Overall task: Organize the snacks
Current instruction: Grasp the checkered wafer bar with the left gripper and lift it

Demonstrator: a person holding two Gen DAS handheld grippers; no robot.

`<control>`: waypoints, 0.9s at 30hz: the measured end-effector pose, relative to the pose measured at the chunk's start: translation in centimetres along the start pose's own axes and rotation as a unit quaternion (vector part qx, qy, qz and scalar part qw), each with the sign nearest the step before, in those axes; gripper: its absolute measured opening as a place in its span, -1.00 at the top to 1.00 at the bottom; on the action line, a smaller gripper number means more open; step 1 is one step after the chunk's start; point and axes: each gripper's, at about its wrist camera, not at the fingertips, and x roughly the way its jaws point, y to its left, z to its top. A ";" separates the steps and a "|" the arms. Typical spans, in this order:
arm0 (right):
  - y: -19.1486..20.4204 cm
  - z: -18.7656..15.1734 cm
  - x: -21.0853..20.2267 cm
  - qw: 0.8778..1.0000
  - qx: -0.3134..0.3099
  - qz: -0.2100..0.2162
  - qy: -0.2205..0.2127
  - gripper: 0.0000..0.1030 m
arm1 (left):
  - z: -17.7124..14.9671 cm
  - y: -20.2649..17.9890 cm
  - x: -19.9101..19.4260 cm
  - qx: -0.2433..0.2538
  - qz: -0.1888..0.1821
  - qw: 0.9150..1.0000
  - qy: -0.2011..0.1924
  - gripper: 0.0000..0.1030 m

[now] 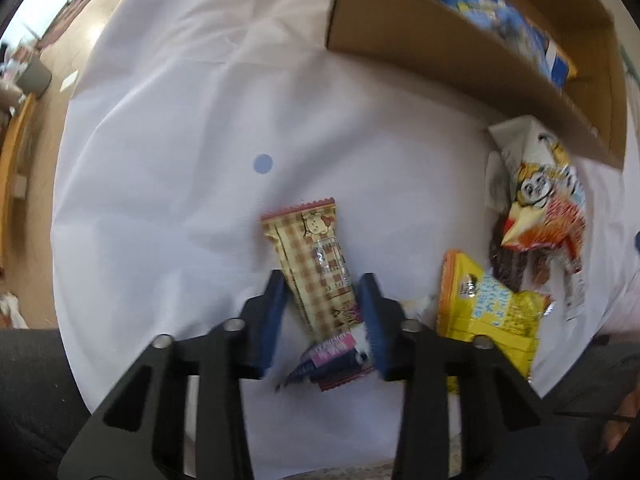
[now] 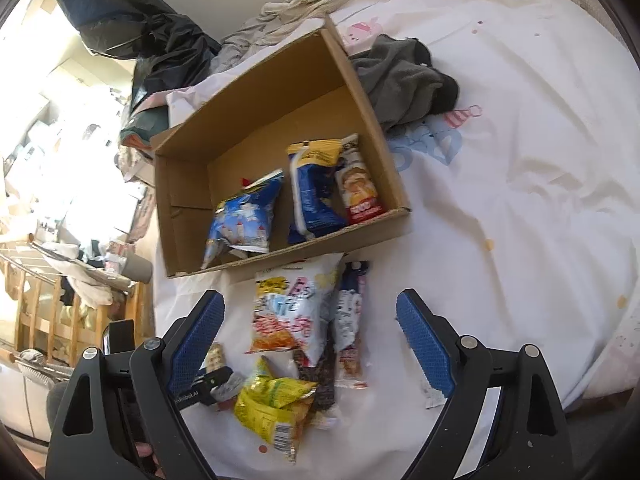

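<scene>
left tool (image 1: 324, 292): pads closed on checked snack bar (image 1: 316, 264), lying on white bed sheet (image 1: 180, 160) | right tool (image 2: 310, 332): jaws wide, empty, above loose snack packets (image 2: 288, 312) | cardboard box (image 2: 280, 92): beyond, holding blue packets (image 2: 244, 216)

grey garment (image 2: 404, 80), black bag (image 2: 160, 36), drying rack (image 2: 52, 280)

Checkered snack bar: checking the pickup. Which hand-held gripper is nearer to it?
Left. The left hand-held gripper has its fingers on both sides of the checkered snack bar; the right hand-held gripper is open above other snacks.
</scene>
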 end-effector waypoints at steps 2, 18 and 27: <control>-0.6 0.1 0.0 1.000 0.011 -0.001 0.001 -0.75 | 0.2 -0.4 -0.3 0.007 0.005 1.000 -0.012 0.55; 0.9 0.0 4.7 0.996 0.027 0.040 0.080 -0.75 | 0.8 0.7 -10.1 -0.008 -0.009 0.981 -0.194 0.55; 5.4 -0.1 10.3 0.989 -0.036 -0.028 0.139 -0.75 | 0.2 1.6 -10.1 -0.023 -0.031 0.983 -0.178 0.55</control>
